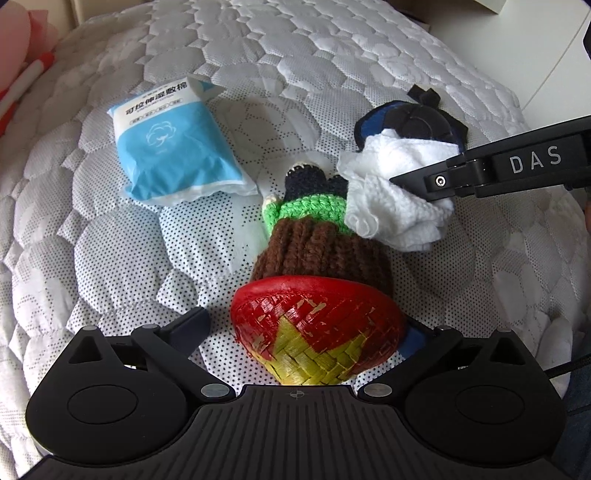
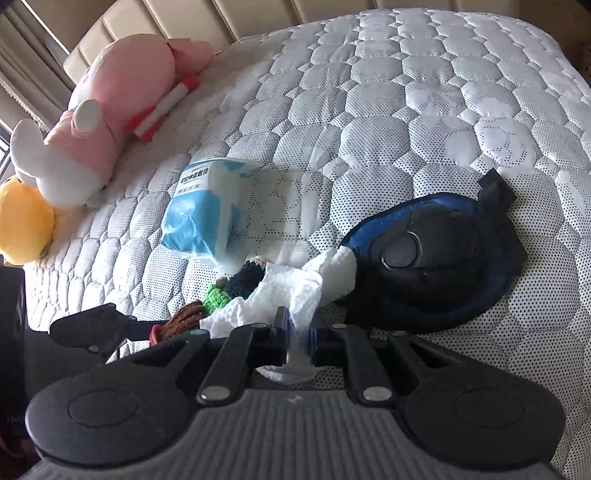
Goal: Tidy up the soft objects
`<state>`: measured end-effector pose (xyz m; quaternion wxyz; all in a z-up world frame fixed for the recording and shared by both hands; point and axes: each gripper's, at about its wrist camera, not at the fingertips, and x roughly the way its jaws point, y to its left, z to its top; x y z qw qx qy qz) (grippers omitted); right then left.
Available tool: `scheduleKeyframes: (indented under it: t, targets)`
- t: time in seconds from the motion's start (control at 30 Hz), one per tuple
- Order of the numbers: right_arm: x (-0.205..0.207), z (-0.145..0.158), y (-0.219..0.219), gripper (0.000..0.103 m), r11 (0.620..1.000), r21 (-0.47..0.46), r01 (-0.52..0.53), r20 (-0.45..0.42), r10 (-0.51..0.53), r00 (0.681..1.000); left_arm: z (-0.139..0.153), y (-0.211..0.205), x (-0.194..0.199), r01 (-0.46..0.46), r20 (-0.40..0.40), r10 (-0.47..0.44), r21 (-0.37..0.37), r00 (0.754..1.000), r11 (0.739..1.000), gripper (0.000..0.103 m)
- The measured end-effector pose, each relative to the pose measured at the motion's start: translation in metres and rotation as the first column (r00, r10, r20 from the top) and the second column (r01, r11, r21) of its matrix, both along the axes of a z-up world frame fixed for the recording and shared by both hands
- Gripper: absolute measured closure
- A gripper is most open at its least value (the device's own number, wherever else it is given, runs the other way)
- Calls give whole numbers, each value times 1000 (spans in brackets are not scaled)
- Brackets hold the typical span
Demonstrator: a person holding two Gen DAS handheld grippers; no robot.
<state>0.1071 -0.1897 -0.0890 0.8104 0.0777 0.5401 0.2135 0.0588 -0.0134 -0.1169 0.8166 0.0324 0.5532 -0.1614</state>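
Observation:
A crocheted doll [image 1: 317,243] with a brown skirt, a green top and a red and yellow woven hat [image 1: 317,321] lies on the white quilted bed [image 1: 92,258]. My left gripper [image 1: 304,321] stands open, with the hat between its fingers and the left finger clear of it. From the right comes my right gripper [image 1: 397,181], shut on a crumpled white cloth [image 1: 391,214] beside the doll's shoulder. In the right wrist view the cloth [image 2: 280,295] is pinched in the right gripper [image 2: 299,328], and the doll [image 2: 221,291] lies partly under it.
A blue pack of cotton pads [image 1: 173,147] lies left of the doll. A blue and black padded mask [image 2: 424,258] lies behind the cloth. A pink plush [image 2: 110,110] and a yellow plush [image 2: 22,221] rest by the headboard [image 2: 166,18].

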Motion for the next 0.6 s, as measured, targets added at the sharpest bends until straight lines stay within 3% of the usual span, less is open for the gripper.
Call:
scheduleKeyframes:
  t: [0.6]
  targets:
    - [0,9,-2,91,998,61,2,15,-2,1000,-2,-2,-1,10,9,-10,8,1000,1000,0]
